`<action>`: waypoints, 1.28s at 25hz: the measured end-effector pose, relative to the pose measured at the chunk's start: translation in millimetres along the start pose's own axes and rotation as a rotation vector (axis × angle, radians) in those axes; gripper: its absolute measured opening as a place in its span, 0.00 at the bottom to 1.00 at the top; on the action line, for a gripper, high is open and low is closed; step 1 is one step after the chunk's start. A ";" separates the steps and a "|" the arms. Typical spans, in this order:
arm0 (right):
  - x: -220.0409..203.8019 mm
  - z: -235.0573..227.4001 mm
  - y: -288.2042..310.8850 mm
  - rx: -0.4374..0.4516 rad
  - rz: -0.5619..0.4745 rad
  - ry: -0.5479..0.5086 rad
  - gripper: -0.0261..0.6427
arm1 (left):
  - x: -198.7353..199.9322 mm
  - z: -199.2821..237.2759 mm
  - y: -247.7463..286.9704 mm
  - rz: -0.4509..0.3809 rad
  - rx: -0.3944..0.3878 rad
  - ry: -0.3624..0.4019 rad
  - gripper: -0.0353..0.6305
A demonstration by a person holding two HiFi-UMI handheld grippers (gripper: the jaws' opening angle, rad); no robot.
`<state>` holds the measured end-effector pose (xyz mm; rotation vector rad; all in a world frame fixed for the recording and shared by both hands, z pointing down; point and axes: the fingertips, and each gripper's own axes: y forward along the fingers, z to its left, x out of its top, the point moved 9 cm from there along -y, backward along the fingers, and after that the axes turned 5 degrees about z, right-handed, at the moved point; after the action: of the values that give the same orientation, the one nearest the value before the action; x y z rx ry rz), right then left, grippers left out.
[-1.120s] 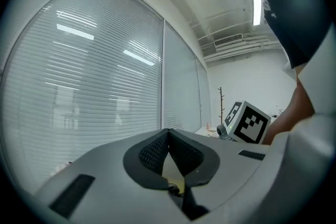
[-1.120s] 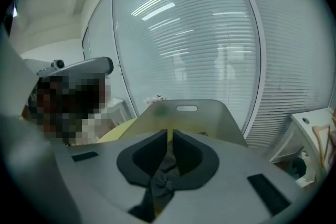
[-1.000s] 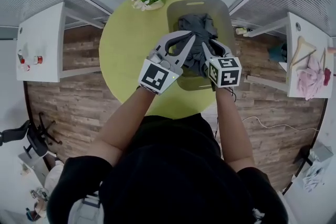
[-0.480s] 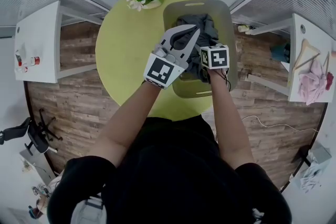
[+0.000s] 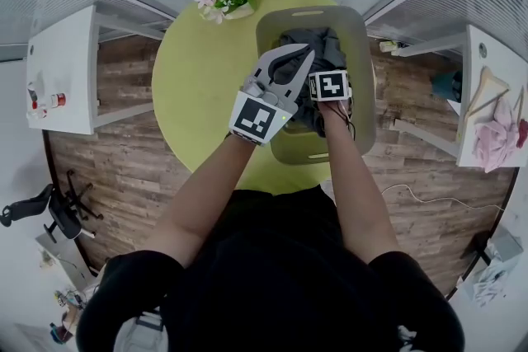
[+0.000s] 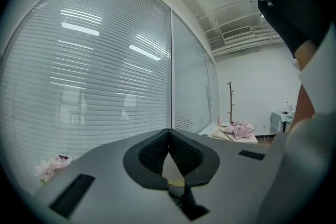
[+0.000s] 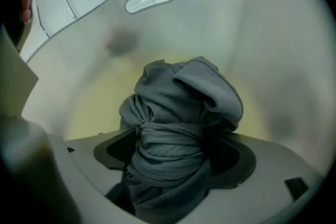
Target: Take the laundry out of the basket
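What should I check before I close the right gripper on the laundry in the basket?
1. Grey garment between the right gripper jaws: ok, it fills the gap.
2. Right jaws wide enough: ok, they have just been opening and stand wide, not clamped.
3. Left gripper out of the way: ok, shut, empty, held over the rim of the basket beside the right one.
4. Garment free of the basket: cannot tell, its underside is hidden.
5. Room on the green table for it: ok, bare top shows left of the basket.
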<state>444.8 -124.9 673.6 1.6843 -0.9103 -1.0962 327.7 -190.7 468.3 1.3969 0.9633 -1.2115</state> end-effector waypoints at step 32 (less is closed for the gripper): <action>18.4 1.8 -15.5 0.036 -0.049 -0.119 0.58 | 17.9 0.6 -58.1 0.042 0.227 0.007 0.06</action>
<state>450.9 -137.0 653.6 1.6921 -0.9735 -1.2306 274.6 -182.0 440.1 1.5911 0.8161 -1.3165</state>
